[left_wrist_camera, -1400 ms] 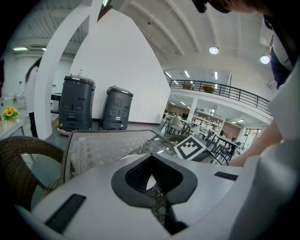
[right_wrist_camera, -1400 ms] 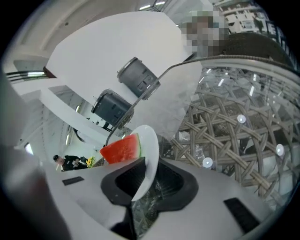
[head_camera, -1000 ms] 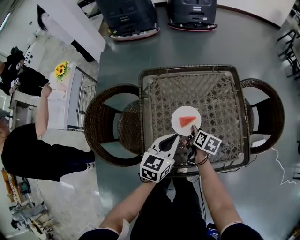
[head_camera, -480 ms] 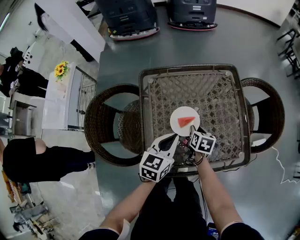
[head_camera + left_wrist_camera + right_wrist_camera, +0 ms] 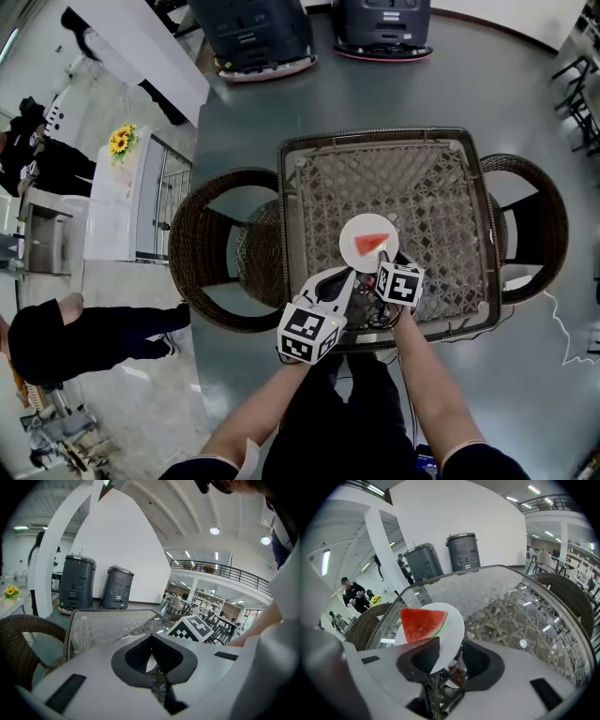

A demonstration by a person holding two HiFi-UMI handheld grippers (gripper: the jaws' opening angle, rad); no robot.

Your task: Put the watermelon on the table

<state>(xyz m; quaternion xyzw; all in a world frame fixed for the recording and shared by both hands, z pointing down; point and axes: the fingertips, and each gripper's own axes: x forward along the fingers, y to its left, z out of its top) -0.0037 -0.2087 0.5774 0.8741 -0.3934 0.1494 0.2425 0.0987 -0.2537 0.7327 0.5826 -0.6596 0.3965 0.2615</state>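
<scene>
A red watermelon wedge (image 5: 371, 244) lies on a white plate (image 5: 356, 230) near the front edge of the glass-topped wicker table (image 5: 291, 187). My right gripper (image 5: 380, 266) is at the plate's near rim. In the right gripper view the wedge (image 5: 422, 624) and plate (image 5: 453, 616) fill the middle. The rim lies between the right gripper's (image 5: 450, 656) opening jaws, with a gap on the right side. My left gripper (image 5: 349, 277) rests just left of it, pointing at the plate. In its own view the left gripper (image 5: 151, 641) looks shut and empty.
Wicker chairs stand left (image 5: 216, 248) and right (image 5: 530, 230) of the table. Two dark machines (image 5: 258, 33) (image 5: 384, 23) sit beyond the far edge. A person in black (image 5: 84, 333) is at the lower left beside a white counter with sunflowers (image 5: 120, 141).
My right gripper has rolled and its marker cube has shifted a little left. The plate sits slightly further up and left. The left gripper stayed put. The person at left moved down the picture.
</scene>
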